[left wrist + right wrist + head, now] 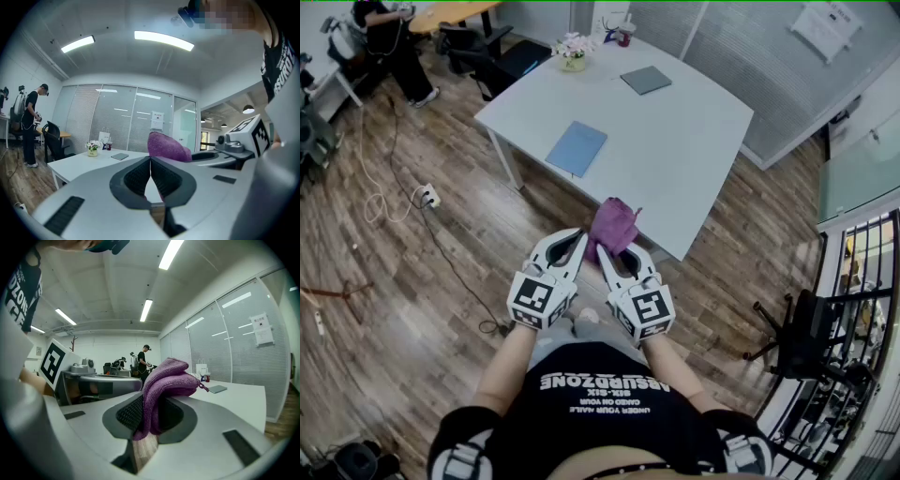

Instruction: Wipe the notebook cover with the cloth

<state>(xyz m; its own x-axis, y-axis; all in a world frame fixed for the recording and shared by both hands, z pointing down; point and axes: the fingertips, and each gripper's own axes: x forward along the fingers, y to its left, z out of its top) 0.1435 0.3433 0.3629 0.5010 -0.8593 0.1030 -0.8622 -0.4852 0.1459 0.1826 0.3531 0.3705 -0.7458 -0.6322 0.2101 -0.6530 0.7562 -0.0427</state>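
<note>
While the right claw [603, 249] clamps one cloth [614, 225], the left claw [580, 236] is closed, empty. Two lie at twelve o'clock: blue notebook [577, 147], grey notebook [645, 80].

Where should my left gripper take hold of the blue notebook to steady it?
Probably the blue notebook by its near edge, coming low from the table's near side: it lies flat, so only a thin edge offers the jaws a pinch, and that edge is nearest you.

The purple cloth [614, 225] was bunched and clamped between the right gripper's [617, 251] jaws. Its folded top bulged above them, in the air before the bench's near corner. The blue notebook [577, 147] lay closed and flat on the white bench [675, 159], well apart from the cloth.
</note>
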